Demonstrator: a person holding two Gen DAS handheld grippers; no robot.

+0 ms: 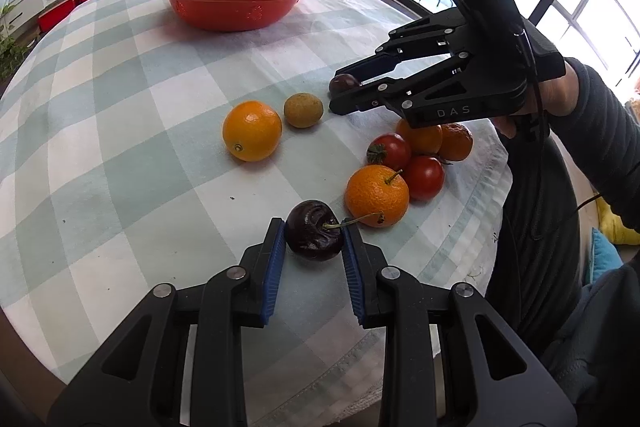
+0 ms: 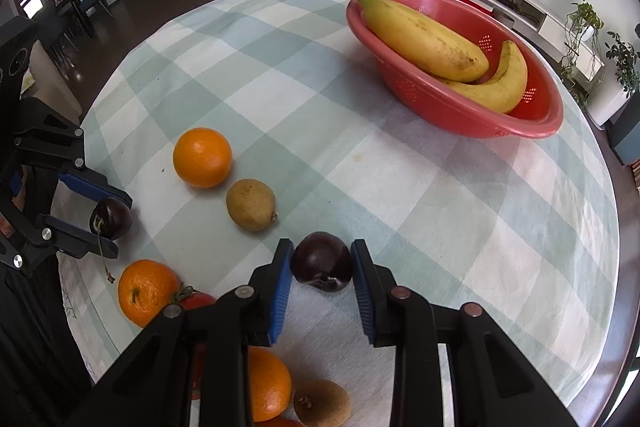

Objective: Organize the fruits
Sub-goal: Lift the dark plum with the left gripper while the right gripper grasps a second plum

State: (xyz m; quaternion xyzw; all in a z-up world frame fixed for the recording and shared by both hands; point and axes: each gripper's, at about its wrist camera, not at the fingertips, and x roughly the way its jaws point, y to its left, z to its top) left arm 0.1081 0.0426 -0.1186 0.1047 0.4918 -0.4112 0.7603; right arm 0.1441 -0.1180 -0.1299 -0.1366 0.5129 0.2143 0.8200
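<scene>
Now both grippers grip small dark fruit on the checked tablecloth (image 1: pixel 120 131): the left gripper (image 1: pixel 314 239) clamps a stemmed cherry (image 1: pixel 314 237), the right gripper (image 2: pixel 322 263) pinches a plum (image 2: pixel 322 261).

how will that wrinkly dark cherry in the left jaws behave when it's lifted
The cherry looks wrinkled and soft, so it will probably squash a little rather than resist. Its glossy skin and round shape suggest it might slip or roll if the left gripper loosens. The thin stem seems likely to flop or snag the mandarin beside it.
</scene>
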